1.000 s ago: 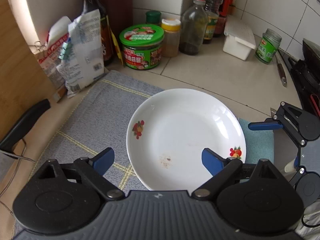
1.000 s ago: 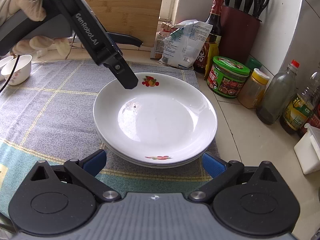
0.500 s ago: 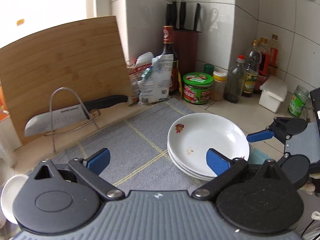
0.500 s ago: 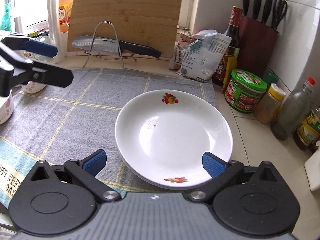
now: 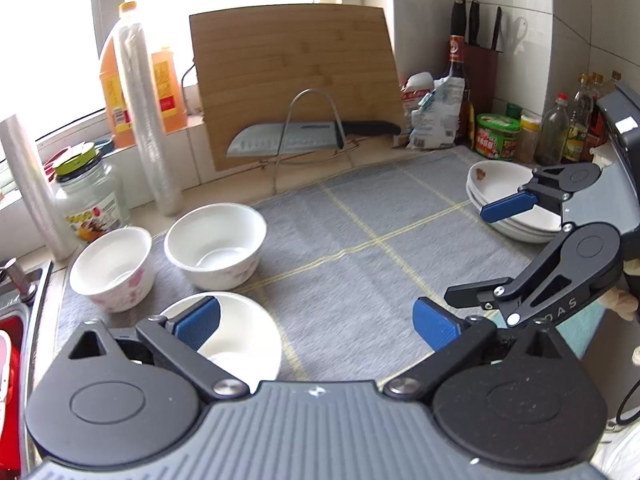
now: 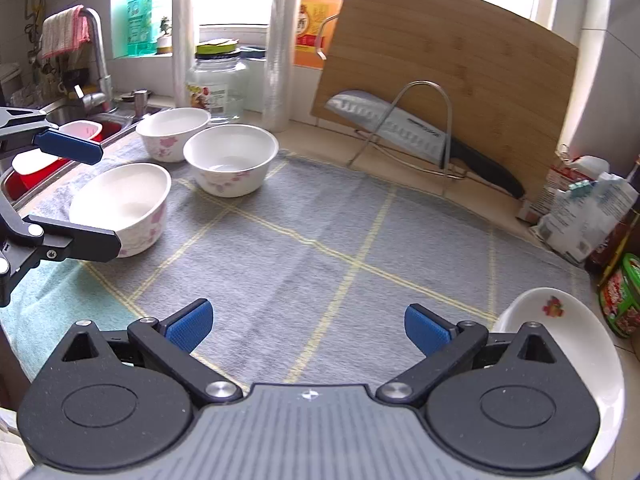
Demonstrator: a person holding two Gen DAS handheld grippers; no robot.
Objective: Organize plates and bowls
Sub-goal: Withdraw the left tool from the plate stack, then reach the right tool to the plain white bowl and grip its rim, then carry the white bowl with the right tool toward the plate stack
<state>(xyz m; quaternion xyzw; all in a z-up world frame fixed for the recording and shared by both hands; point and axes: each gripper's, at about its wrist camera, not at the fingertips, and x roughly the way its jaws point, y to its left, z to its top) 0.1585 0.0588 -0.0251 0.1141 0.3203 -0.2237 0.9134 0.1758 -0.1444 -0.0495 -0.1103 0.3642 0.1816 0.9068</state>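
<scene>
Jaws released on my left gripper (image 5: 316,322) and right gripper (image 6: 306,326), nothing between; grey checked cloth (image 6: 320,240) lies bare mid-frame, white floral bowls (image 6: 230,164) upper left, stacked white plates (image 5: 500,196) at right edge.

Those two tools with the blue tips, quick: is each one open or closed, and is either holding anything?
Left tool: open, jaws just widened, holding nothing.
Right tool: open, holding nothing.
</scene>
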